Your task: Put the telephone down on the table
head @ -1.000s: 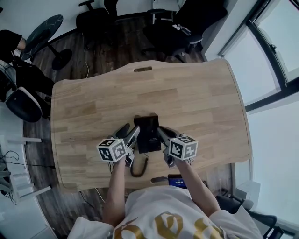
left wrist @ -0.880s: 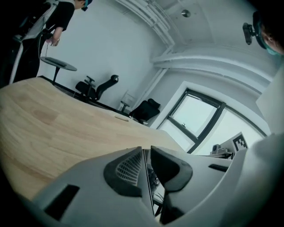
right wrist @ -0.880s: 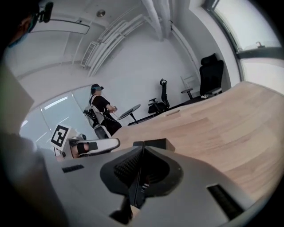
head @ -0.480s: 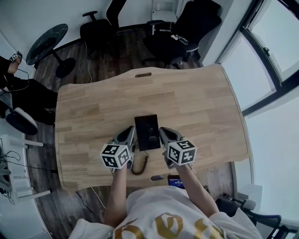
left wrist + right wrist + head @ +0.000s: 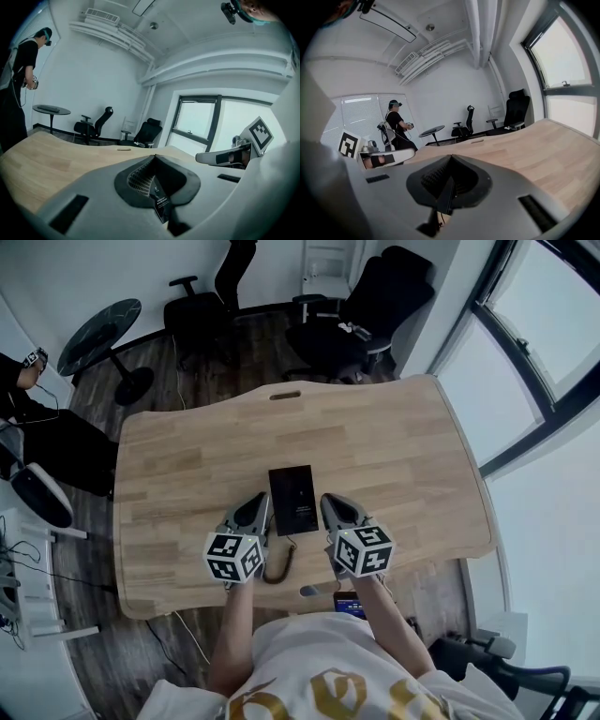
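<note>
A flat black telephone (image 5: pixel 292 500) hangs over the middle of the wooden table (image 5: pixel 403 456), gripped at both side edges. My left gripper (image 5: pixel 265 502) is shut on its left edge, and a thin black edge with a small label (image 5: pixel 159 199) shows between its pads. My right gripper (image 5: pixel 326 504) is shut on the right edge, where a dark thin edge (image 5: pixel 446 193) sits between the pads. The telephone's coiled cord (image 5: pixel 279 565) trails from its near end towards the table's front edge. Each gripper view shows the other gripper (image 5: pixel 222 157) (image 5: pixel 386 158) alongside.
Black office chairs (image 5: pixel 352 310) and a round dark side table (image 5: pixel 98 322) stand beyond the table's far edge. A person in black (image 5: pixel 28 390) is at the left. Large windows (image 5: pixel 534 324) run along the right. A small lit device (image 5: pixel 351 604) sits by the table's near edge.
The left gripper's jaws stood apart beside the telephone and have shut on its edge. Both grippers and the telephone have risen from the tabletop and shifted slightly away from me.
</note>
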